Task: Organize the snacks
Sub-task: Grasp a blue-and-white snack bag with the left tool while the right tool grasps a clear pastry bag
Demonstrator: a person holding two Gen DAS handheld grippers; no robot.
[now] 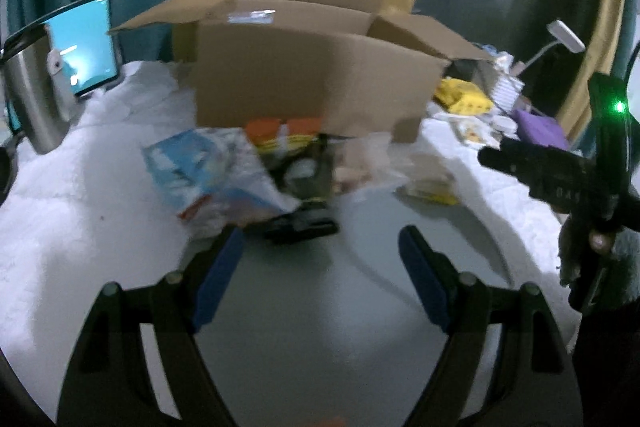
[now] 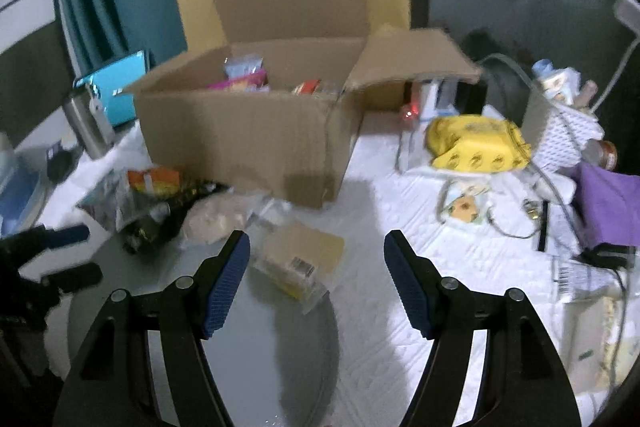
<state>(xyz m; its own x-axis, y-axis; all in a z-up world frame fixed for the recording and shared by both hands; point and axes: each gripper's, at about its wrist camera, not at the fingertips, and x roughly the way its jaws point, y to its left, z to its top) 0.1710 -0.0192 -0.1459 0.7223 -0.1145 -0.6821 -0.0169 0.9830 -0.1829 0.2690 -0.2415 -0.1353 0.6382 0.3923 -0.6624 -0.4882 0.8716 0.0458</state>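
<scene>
An open cardboard box [image 1: 312, 83] stands on the white cloth; in the right wrist view the box [image 2: 240, 147] holds several snack packs [image 2: 246, 77]. Loose snacks lie in front of it: a blue-white bag [image 1: 200, 175], an orange-topped pack [image 1: 284, 135], a clear pale bag [image 1: 368, 163] and a tan packet [image 2: 300, 259]. My left gripper [image 1: 320, 247] is open and empty, just short of the pile. My right gripper [image 2: 316, 251] is open and empty, over the tan packet. The right gripper also shows at the right edge of the left wrist view [image 1: 560, 179].
A steel tumbler [image 1: 32, 99] and a lit tablet [image 1: 84, 43] stand at the left. A yellow bag [image 2: 476, 143], a white basket [image 2: 568, 135], a purple cloth [image 2: 608, 203], cables and papers crowd the right. A grey round surface [image 1: 320, 307] lies under the grippers.
</scene>
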